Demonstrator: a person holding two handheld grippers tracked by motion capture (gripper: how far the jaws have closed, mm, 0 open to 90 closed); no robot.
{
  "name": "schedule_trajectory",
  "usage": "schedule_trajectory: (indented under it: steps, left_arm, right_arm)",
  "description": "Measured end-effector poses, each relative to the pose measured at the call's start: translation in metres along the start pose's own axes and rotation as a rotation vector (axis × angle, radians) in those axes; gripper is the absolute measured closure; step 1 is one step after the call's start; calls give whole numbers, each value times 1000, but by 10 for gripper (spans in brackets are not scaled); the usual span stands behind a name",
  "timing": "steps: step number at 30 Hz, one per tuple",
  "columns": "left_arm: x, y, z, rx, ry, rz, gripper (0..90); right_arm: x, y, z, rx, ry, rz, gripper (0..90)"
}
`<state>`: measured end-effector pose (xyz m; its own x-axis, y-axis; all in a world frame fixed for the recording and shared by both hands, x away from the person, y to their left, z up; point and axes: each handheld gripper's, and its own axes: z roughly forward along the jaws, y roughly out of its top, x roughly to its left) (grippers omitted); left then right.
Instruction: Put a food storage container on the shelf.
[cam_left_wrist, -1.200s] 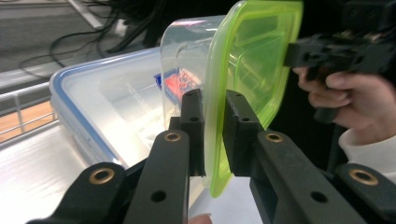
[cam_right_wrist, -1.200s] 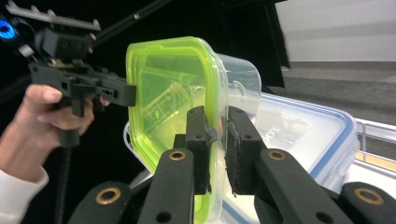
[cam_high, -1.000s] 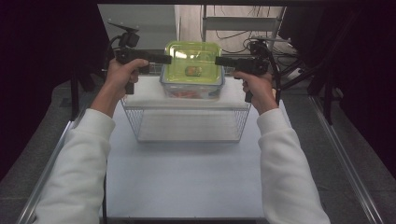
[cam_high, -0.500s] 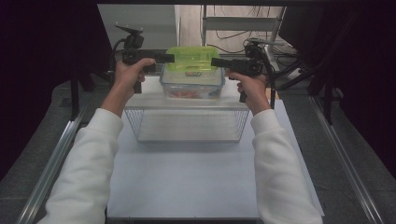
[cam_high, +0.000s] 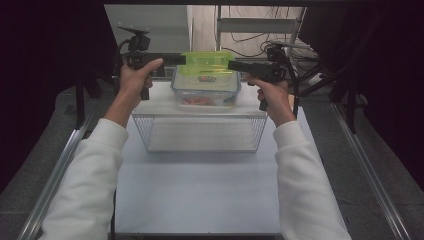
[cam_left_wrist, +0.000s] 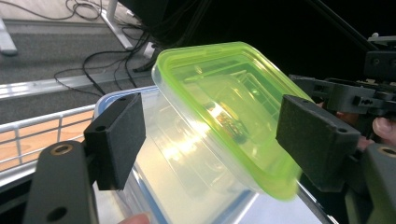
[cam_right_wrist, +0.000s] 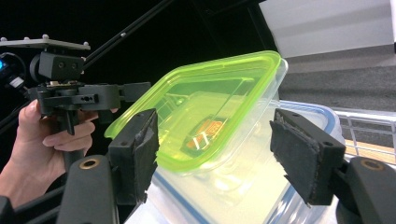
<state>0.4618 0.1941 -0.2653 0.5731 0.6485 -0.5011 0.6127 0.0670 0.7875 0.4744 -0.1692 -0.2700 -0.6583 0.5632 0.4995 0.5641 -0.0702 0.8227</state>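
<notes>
- White table (cam_high: 200, 195), wire basket (cam_high: 202, 132) mid-table.
- Left gripper (cam_high: 182, 60): jaws just opened wide, pads clear of green lid (cam_high: 207, 62).
- Right gripper (cam_high: 231, 65): same, nothing gripped.
- Lid tilted on clear container (cam_high: 205, 92).

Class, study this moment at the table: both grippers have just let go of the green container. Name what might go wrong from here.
1. The green-rimmed container sits tilted on the blue-rimmed box rather than flat; it may slide off.
2. The left gripper and right gripper have just been opening, their pads off the rim; pulling back carelessly might clip it.
3. The stack stands behind the wire basket, near the table's far edge, so a slide could carry it off.
</notes>
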Motion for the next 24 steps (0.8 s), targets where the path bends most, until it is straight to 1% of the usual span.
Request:
schedule_trajectory:
  steps: [2, 3, 5, 7, 9, 12, 16, 18, 21, 24]
  left_arm:
    - [-3, -3, -5, 4, -8, 19, 230]
    - [-4, -5, -8, 4, -11, 36, 227]
    - [-6, -8, -13, 9, -15, 51, 220]
    - [-8, -12, -18, 1, -26, 53, 222]
    - [-8, -15, -22, 7, -23, 65, 218]
    - [-10, -22, -28, 5, -33, 75, 215]
    - [-12, -36, -36, 10, -39, 86, 211]
    - [-13, -44, -40, 19, -37, 102, 207]
    - [-14, -55, -48, 13, -49, 110, 205]
    - [-18, -67, -53, 12, -49, 119, 199]
  right_arm:
    - [2, 0, -5, 5, 2, -8, 322]
    - [2, 0, -8, 9, 4, -13, 322]
    - [5, -1, -15, 6, 13, -18, 320]
    - [7, -2, -23, 0, 24, -26, 318]
    - [8, -3, -28, 7, 33, -32, 316]
    - [8, -7, -35, 13, 38, -35, 315]
    - [8, -13, -45, 7, 55, -37, 315]
    - [7, -17, -50, 14, 57, -44, 316]
    - [6, -24, -58, 12, 64, -47, 316]
    - [5, -32, -67, 18, 66, -61, 316]
